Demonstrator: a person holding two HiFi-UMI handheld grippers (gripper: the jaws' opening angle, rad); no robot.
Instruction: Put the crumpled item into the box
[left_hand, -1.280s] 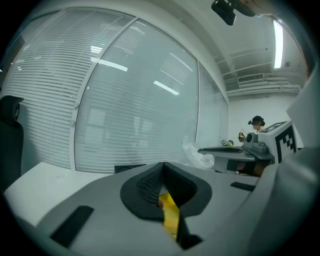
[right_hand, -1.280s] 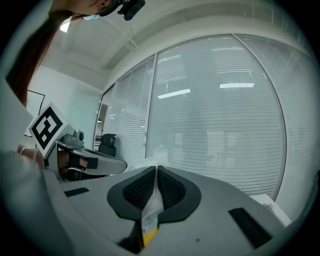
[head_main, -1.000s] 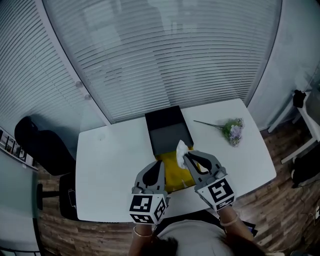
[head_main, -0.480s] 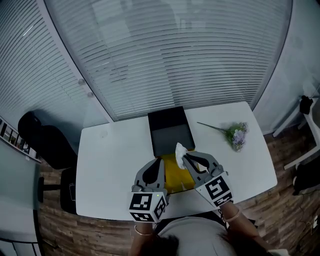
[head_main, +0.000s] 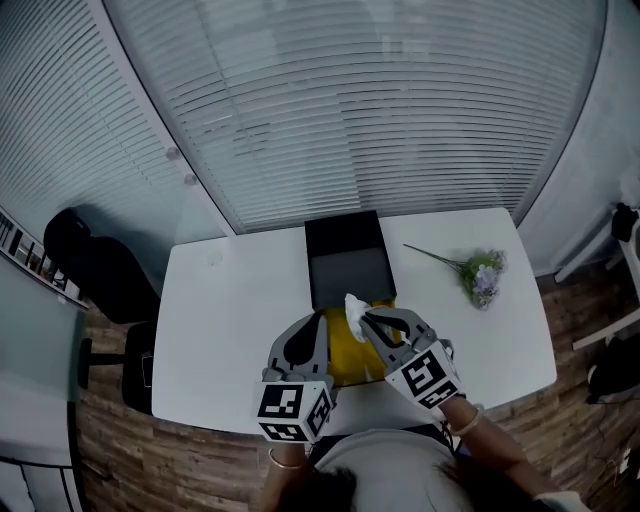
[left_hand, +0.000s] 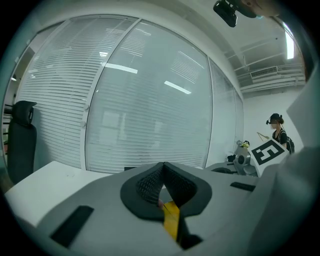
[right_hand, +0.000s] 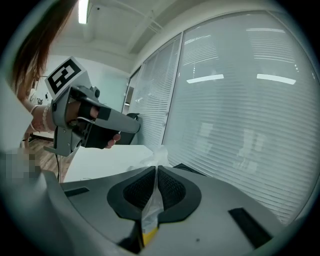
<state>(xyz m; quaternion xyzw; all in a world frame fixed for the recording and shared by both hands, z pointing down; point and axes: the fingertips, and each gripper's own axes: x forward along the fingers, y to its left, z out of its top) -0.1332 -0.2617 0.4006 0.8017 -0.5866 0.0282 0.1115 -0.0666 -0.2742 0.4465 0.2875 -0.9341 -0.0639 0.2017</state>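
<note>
Where blinds back room, white table bears black box, flowers

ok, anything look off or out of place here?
Nothing spilled or damaged. One oddity: a flower bunch lies flat on the white table's right side, apart from the black box. The right gripper is shut on the crumpled white item.

Tabletop white. Box black, dark grey inside. Crumpled item white, translucent. Sheet yellow. Left tongs and right tongs grey, black mesh pads, black-white square-marker cubes. Flowers purple, green stems. Blinds pale grey stripes.
</note>
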